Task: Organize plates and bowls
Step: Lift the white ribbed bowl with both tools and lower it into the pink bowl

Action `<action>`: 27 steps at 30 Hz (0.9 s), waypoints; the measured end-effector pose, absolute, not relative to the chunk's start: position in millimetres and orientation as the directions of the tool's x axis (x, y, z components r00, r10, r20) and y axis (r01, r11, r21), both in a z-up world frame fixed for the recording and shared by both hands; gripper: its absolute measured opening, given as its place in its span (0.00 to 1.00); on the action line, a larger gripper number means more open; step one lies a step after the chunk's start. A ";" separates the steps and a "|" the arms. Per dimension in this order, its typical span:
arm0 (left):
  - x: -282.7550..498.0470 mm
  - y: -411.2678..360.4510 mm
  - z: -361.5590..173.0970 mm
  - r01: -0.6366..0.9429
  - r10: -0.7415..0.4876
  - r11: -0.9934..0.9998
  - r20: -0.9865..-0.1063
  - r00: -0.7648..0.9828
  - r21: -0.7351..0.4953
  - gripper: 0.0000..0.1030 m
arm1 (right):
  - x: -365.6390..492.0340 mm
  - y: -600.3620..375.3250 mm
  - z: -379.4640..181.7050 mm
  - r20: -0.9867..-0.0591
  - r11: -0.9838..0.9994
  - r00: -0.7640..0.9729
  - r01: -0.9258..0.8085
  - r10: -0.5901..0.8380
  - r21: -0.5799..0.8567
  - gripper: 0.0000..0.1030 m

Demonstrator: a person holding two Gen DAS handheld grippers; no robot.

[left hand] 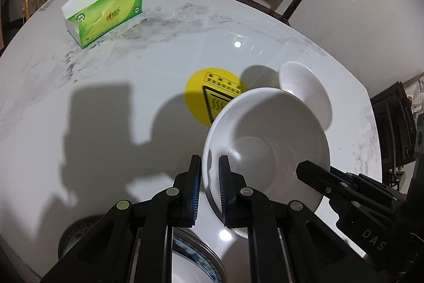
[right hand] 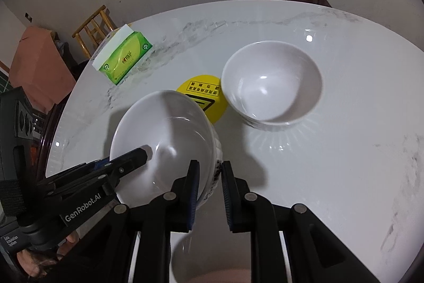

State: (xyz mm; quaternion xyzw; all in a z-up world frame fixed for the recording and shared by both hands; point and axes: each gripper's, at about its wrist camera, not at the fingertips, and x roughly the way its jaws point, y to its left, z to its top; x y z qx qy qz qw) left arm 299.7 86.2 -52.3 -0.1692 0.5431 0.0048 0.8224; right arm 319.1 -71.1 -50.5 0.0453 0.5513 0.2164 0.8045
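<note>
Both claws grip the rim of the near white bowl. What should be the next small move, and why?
Probably carry the near bowl, held by the left claw and the right claw, toward the empty second bowl standing apart past the yellow sticker, to nest it there.

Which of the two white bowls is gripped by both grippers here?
The nearer white bowl, overlapping the yellow sticker: left gripper and right gripper each straddle its rim. The farther white bowl sits untouched on the table.
</note>
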 end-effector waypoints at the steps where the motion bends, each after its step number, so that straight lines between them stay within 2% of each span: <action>1: 297.0 82.1 -49.7 -0.184 -0.177 0.945 -0.895 0.410 -0.271 0.10 | 315.8 -74.1 -47.9 -0.867 0.903 0.300 -0.299 0.397 0.310 0.17; 10: 273.7 52.8 -27.8 -0.147 -0.154 0.960 -0.890 0.429 -0.237 0.10 | 285.2 -98.8 -30.5 -0.853 0.904 0.329 -0.286 0.405 0.318 0.17; 27: 216.3 2.1 5.4 -0.056 -0.200 0.966 -0.871 0.450 -0.251 0.10 | 215.9 -157.0 -10.6 -0.827 0.903 0.369 -0.243 0.424 0.355 0.17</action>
